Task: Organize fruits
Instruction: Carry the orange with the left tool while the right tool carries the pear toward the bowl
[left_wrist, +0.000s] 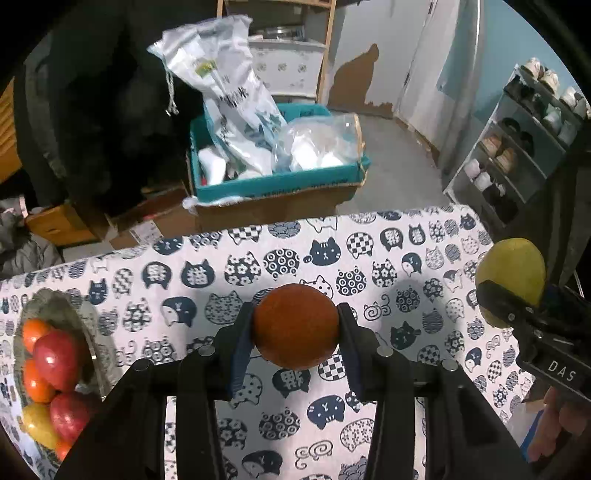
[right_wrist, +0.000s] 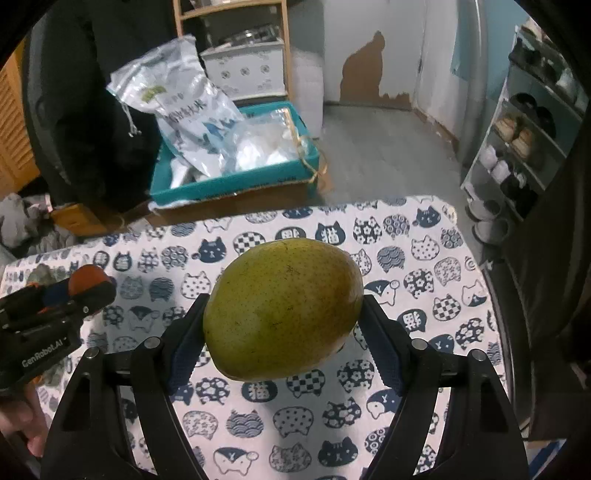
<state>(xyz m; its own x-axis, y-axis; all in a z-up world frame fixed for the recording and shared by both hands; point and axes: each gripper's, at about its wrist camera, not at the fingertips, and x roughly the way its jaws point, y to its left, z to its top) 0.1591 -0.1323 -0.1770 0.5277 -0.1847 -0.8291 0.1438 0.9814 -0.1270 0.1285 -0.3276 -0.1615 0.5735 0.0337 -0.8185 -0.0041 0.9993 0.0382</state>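
My left gripper (left_wrist: 295, 325) is shut on an orange (left_wrist: 295, 326), held above the cat-print tablecloth (left_wrist: 369, 258). My right gripper (right_wrist: 284, 314) is shut on a green mango (right_wrist: 282, 310), also lifted over the cloth. In the left wrist view the mango (left_wrist: 511, 277) and the right gripper show at the right edge. The right wrist view catches the left gripper with its orange (right_wrist: 86, 280) at the far left. A grey bowl (left_wrist: 51, 306) at the table's left holds several fruits: oranges, red apples (left_wrist: 55, 358) and a yellow one.
Beyond the table's far edge stands a teal box (left_wrist: 277, 181) stuffed with plastic bags on cardboard cartons. A shoe rack (left_wrist: 517, 155) stands at the right wall. A person in dark clothing (left_wrist: 103, 110) is at the back left. A hand (right_wrist: 22, 421) holds the left gripper.
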